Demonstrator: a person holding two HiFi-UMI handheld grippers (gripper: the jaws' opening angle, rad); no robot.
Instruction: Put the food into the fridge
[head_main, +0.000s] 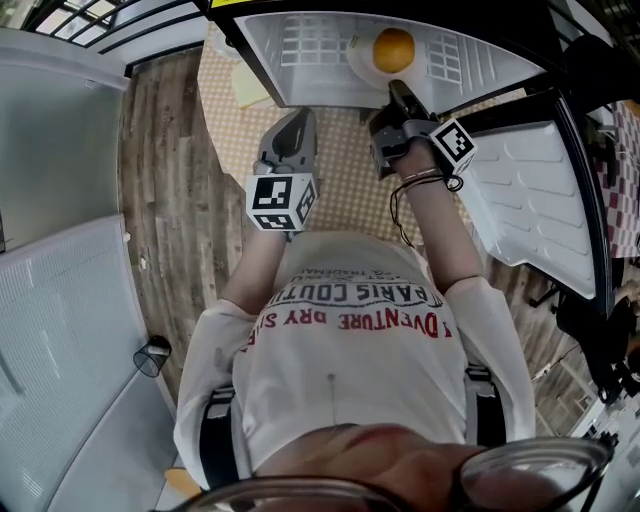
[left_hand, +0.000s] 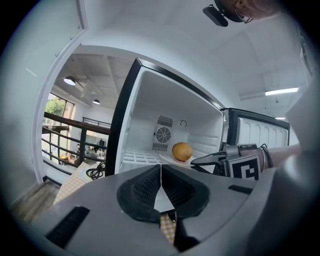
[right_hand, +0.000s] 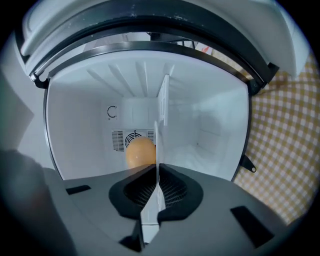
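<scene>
A small fridge (head_main: 300, 45) stands open on a checked tabletop. An orange (head_main: 393, 50) lies on a white plate (head_main: 358, 58) on the fridge's wire shelf. My right gripper (head_main: 398, 92) reaches into the opening and is shut on the plate's near rim. In the right gripper view the plate (right_hand: 161, 115) runs edge-on between the pads, with the orange (right_hand: 140, 152) behind it. My left gripper (head_main: 300, 118) hangs in front of the fridge, left of the right one, shut with nothing in it. The left gripper view shows the orange (left_hand: 182, 151) and the right gripper (left_hand: 205, 160).
The fridge door (head_main: 530, 190) swings open to the right. The fridge sits on a table with a checked cloth (head_main: 345, 175). A black cable (left_hand: 95, 172) lies on that table left of the fridge. Wooden floor (head_main: 165, 200) and a railing (left_hand: 65, 135) lie to the left.
</scene>
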